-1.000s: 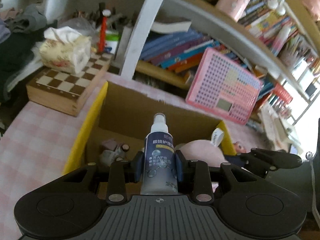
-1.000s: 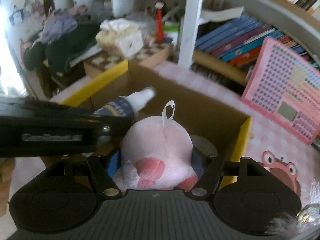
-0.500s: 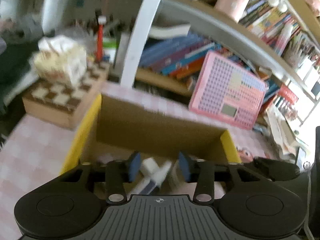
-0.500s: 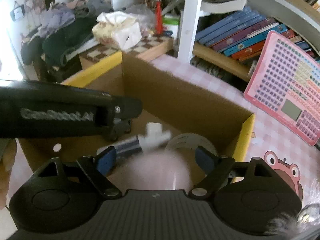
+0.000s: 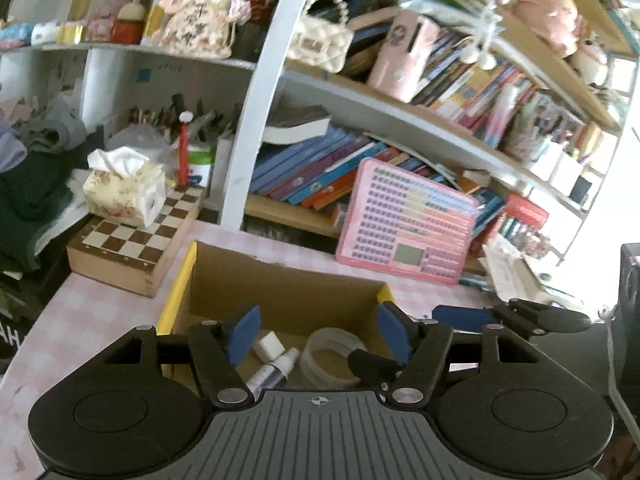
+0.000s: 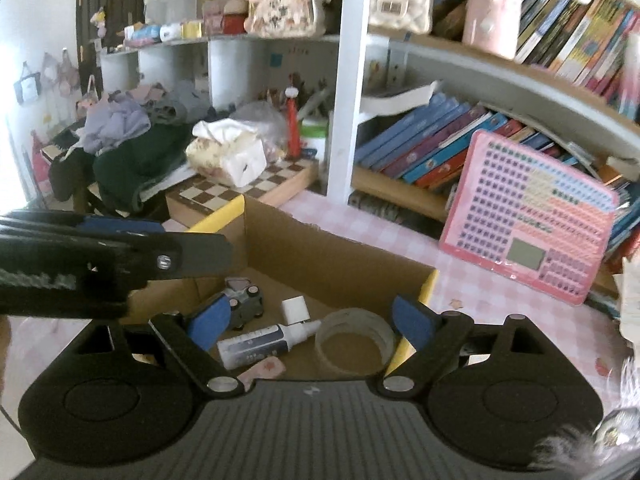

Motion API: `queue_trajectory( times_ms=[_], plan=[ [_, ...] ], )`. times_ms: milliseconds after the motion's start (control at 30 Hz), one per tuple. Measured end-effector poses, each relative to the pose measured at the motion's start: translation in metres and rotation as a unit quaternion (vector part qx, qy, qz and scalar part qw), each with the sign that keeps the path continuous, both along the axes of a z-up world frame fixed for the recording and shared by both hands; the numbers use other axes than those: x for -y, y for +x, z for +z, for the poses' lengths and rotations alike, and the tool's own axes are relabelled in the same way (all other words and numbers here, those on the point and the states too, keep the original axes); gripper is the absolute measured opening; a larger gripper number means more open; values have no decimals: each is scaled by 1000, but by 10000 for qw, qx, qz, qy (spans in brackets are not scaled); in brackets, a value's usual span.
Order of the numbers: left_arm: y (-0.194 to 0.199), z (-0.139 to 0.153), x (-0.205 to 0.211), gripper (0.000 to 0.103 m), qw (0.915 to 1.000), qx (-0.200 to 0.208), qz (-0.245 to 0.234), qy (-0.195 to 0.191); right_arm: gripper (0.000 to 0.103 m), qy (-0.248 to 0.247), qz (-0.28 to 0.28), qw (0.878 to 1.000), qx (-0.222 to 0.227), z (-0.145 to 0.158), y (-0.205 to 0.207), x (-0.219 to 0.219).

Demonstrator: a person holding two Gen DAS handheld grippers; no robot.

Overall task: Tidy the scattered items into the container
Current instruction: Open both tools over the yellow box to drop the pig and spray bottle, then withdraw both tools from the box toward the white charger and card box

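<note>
Spray bottle [image 6: 260,343] is lying released inside cardboard box [image 6: 320,252]; left gripper [image 5: 318,330] and right gripper [image 6: 310,320], jaws just opening, are hanging wide and empty above it

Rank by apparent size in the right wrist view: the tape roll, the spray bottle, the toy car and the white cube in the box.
1. Spray bottle and tape roll: too alike to rank.
2. Toy car, partly hidden.
3. White cube.
</note>
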State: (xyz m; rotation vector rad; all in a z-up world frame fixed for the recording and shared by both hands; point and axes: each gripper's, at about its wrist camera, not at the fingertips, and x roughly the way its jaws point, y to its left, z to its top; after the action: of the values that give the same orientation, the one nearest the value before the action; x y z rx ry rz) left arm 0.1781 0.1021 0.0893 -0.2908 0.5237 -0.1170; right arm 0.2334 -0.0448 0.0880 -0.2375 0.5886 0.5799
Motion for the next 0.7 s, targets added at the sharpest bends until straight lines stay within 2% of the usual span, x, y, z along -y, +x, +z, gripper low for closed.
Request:
queue_trajectory(
  times_ms=[233,433,700],
  plan=[
    [-46,2,0,83,9994,5,-5,354,89,197,-238,9995,-20,5,-46,24],
    [-82,-16,3,87,9974,-327,9,646,89,286,-440,9985,-180,-3,-89,36],
    [-118,-45,12,87,9923,-693,-205,1008,89,-323,-511,9982,-27,-29,-142,36]
  ],
)
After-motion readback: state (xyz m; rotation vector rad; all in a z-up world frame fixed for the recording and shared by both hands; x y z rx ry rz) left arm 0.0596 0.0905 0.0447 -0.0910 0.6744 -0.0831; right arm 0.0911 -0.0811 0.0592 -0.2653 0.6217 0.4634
